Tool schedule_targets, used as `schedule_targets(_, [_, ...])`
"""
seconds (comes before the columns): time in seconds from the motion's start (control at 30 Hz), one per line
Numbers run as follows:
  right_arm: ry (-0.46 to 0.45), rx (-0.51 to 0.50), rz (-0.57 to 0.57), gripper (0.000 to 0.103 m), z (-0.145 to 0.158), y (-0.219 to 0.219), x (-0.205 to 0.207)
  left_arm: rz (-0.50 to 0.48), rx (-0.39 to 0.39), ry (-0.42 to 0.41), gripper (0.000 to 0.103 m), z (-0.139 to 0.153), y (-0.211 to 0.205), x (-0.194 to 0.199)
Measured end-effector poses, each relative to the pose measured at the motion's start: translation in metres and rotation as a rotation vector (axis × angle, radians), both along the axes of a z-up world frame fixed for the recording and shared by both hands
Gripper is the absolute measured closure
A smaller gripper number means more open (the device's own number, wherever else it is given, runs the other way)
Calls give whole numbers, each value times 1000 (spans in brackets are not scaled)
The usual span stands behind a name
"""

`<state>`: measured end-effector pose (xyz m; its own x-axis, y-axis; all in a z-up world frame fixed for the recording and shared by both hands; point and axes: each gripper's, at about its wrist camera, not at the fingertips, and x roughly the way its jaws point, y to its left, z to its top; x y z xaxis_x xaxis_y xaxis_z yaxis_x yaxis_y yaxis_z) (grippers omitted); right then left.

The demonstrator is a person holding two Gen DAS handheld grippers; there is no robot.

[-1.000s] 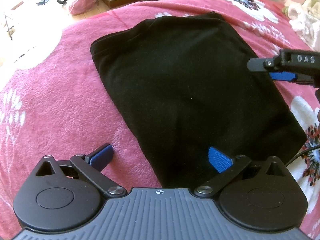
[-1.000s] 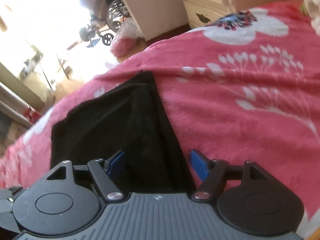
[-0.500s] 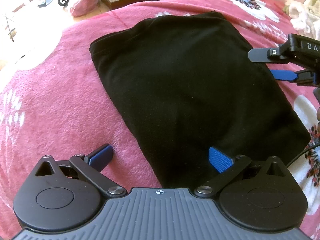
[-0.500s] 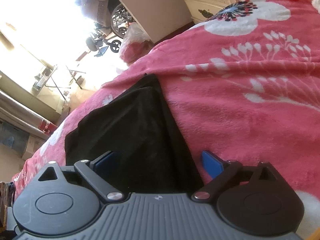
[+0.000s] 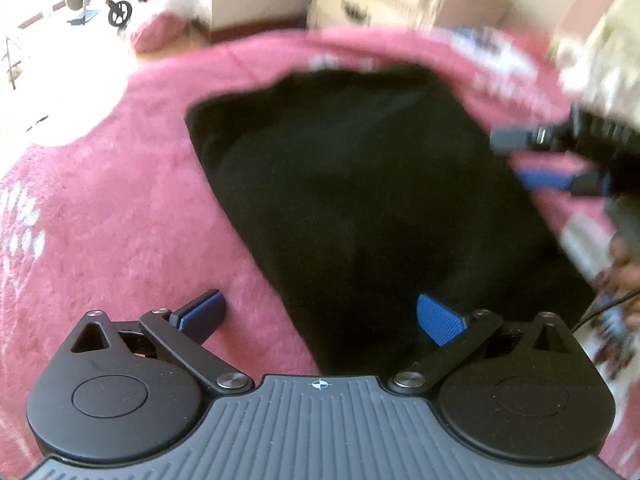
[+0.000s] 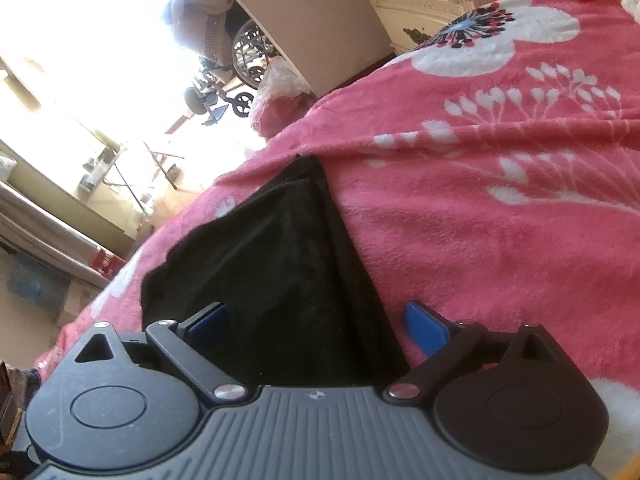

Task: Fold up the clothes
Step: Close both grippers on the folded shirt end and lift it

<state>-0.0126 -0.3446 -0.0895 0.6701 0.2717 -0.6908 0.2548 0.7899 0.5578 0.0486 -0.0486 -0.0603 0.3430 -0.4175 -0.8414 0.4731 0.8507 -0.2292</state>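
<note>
A black garment [image 5: 360,184] lies folded into a flat rectangle on the pink flowered blanket [image 5: 112,208]. My left gripper [image 5: 320,316] is open over the garment's near corner, with its blue pads apart and nothing between them. The right gripper [image 5: 532,160] shows at the right edge of the left wrist view, by the garment's right side. In the right wrist view the right gripper [image 6: 316,324] is open, straddling the right edge of the garment [image 6: 272,264].
A white dresser [image 6: 408,4] stands beyond the bed's far edge. A wheeled chair [image 6: 236,80] and a pink bag [image 5: 160,32] are on the sunlit floor. Pale clothes [image 5: 600,56] are heaped at the bed's right.
The left wrist view has tilted up and blurred, so the left gripper is moving. The right gripper has lifted slightly and swung, showing more of the room. Both stay open.
</note>
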Motion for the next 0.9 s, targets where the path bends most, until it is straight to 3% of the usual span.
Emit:
schedule_targets(0.07, [-45,13,12,8,3,-6,-2,21,-82,-19,0,5,11,3])
schedule_targets(0.17, [-65,8,42,8,4,-13,7,60,-135,-20,6,1,21,14])
schedule_targets(0.23, [-48,3,67,14,-1,-17,20,92,-167,0,19,-6,27,23])
schedule_targets(0.37, [-79,32,117,19,-7,-26,45,108,-236,-21,34,-12,35,37])
schedule_targets(0.43, [-94,52,140,28,-9,-30,61,118,-263,-29,45,-15,35,50])
schedule_targets(0.6, [-124,108,194,29,-18,-33,96,169,-367,3,50,-23,42,77])
schedule_targets(0.73, [-132,127,279,33,-19,-34,87,183,-404,43,62,-27,52,73])
schedule_targets(0.9, [-138,168,330,37,-25,-39,82,183,-418,64,63,-31,51,77])
